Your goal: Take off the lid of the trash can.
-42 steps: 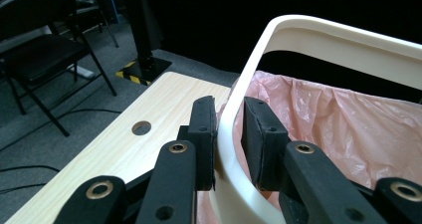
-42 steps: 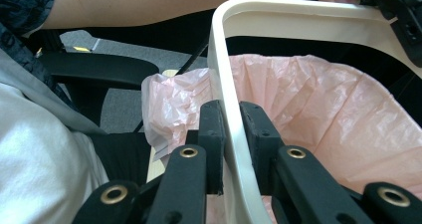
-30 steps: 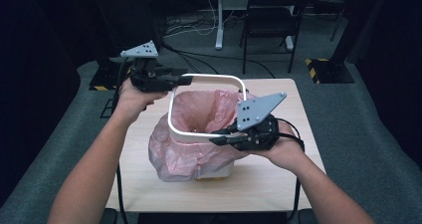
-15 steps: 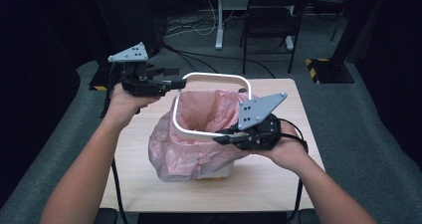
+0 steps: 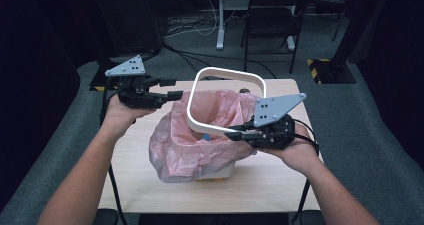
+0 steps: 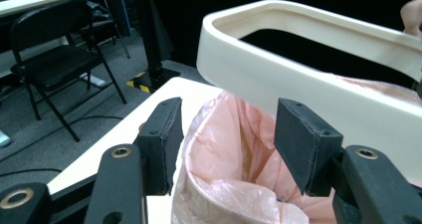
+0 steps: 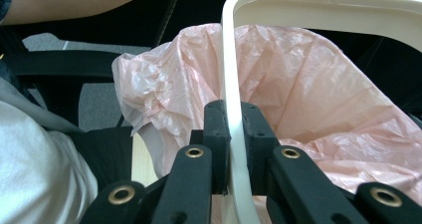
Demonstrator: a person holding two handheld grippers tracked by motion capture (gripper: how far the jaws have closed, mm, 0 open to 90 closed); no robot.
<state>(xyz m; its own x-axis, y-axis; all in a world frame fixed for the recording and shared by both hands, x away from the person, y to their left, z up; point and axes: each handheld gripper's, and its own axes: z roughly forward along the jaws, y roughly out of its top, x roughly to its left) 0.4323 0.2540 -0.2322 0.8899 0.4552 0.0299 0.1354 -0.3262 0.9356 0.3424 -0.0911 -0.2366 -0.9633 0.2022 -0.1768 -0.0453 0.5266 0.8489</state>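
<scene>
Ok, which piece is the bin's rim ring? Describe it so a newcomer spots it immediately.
On the light wooden table stands a small bin lined with a pink plastic bag. Tilted above the bag's mouth is the white rounded-rectangle ring, pinched at its near edge by the right gripper. It alone is rigid, white and hollow.

Your left gripper [image 5: 172, 87]: jaws just opened, parted, nothing pinched | your right gripper [image 5: 235, 133]: jaws clamped, forearm reaching in from below.

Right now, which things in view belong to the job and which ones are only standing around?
In the job:
- white ring, clamped in the right tool
- pink bag over the bin
- left tool, open beside the ring

Only standing around:
- folding chair
- pole
- floor cables
</scene>
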